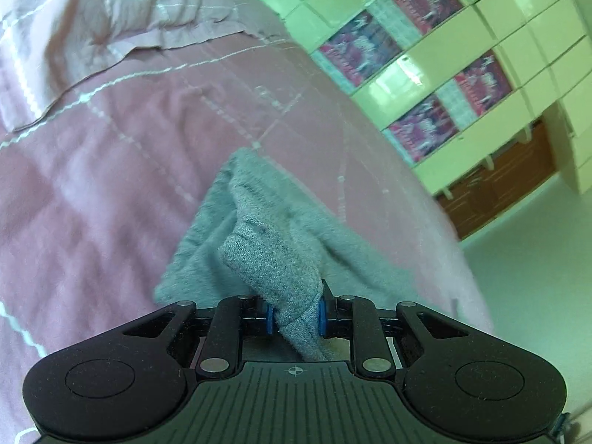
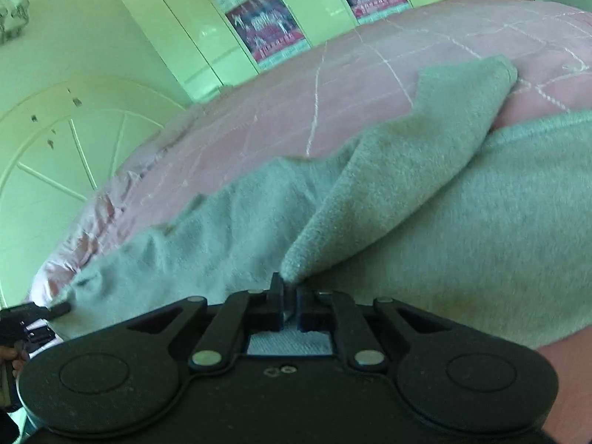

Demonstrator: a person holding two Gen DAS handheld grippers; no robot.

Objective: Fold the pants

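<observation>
Grey fleece pants (image 2: 425, 199) spread across pink quilted bedspread (image 2: 333, 85), long axis running left to right in the right wrist view. Right gripper (image 2: 290, 305) clamped on a thin pinched fold, leg rising far-right. Left gripper (image 1: 296, 318) clamped on a thick knit-faced bunch at the left end. Soft, limp, fuzzy cloth; both grips already at the fabric.

Pants (image 2: 407, 222) spread on bed (image 2: 259, 118); pillow (image 1: 92, 29) at bed's far left; wardrobe (image 1: 462, 55) behind bed
</observation>
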